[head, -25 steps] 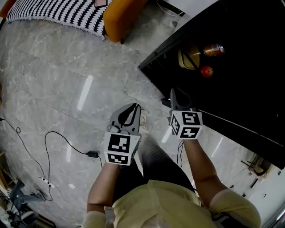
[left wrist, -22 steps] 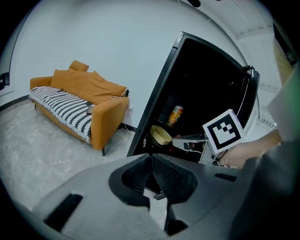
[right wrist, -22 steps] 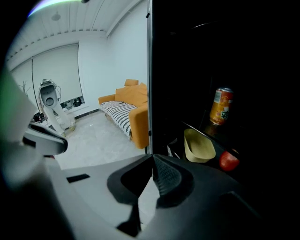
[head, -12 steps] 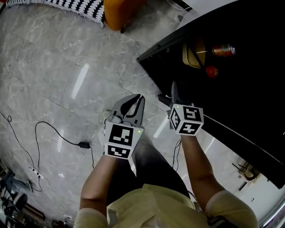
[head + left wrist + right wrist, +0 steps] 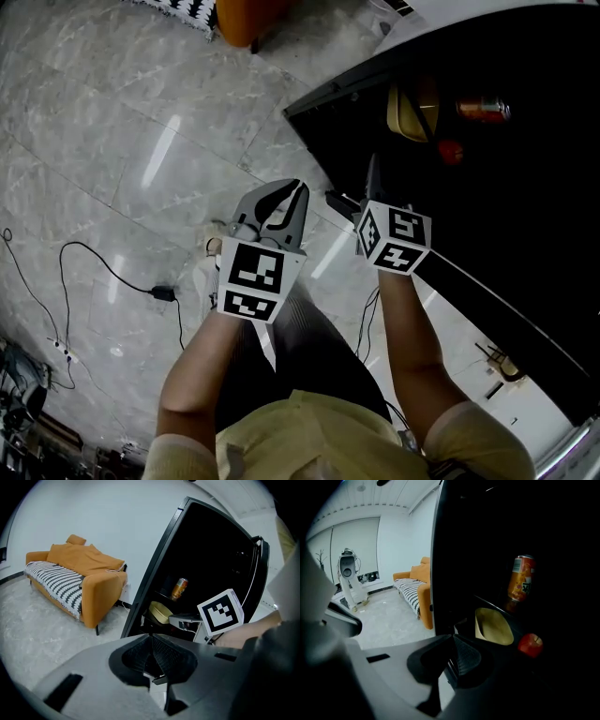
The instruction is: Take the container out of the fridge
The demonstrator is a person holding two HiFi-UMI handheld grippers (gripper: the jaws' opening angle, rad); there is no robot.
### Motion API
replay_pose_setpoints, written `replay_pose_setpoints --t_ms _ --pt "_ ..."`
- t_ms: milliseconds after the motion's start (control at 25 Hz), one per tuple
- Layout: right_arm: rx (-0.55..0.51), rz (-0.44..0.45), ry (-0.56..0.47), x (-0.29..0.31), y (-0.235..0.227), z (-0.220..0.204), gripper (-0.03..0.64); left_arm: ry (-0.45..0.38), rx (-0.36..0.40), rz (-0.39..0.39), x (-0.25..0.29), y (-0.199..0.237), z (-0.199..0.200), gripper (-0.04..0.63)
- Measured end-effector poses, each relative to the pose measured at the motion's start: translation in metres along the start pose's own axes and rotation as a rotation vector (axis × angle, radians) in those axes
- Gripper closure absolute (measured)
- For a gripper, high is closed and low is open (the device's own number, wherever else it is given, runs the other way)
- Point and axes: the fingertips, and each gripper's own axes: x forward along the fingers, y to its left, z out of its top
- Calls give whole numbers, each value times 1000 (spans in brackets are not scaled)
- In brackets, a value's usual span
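Observation:
A pale yellow container (image 5: 412, 111) sits on a shelf inside the dark open fridge (image 5: 534, 216), with an orange can (image 5: 483, 110) behind it and a red apple (image 5: 452, 150) beside it. The left gripper view shows the container (image 5: 159, 612) under the can (image 5: 178, 588); the right gripper view shows the container (image 5: 492, 627), can (image 5: 521, 584) and apple (image 5: 530, 645) close ahead. My right gripper (image 5: 372, 167) is shut and empty at the fridge's front edge, short of the container. My left gripper (image 5: 297, 189) is shut and empty over the floor beside it.
An orange sofa (image 5: 79, 573) with a striped throw stands left of the fridge. A black cable (image 5: 103, 272) with a plug lies on the marble floor at the left. A white machine on a stand (image 5: 349, 581) is far back in the room.
Both grippers have edged forward toward the fridge opening; the left one has come up level with the fridge's corner. Both have stayed shut.

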Motion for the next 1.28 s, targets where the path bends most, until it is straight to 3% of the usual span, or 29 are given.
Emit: replay_pose_setpoints --t_ms 520,880,1040,1280 --pt "-93 -49 -23 30 -23 1 588 -4 -39 15 30 13 3 555" --pt "-169 -140 -43 51 -44 10 586 -28 -36 16 48 22 17 555" --pt "-257 -206 -40 60 -52 17 586 -30 -47 5 54 23 18 555" --pt "-302 -232 11 77 -59 16 514 -37 -65 8 56 28 18 555"
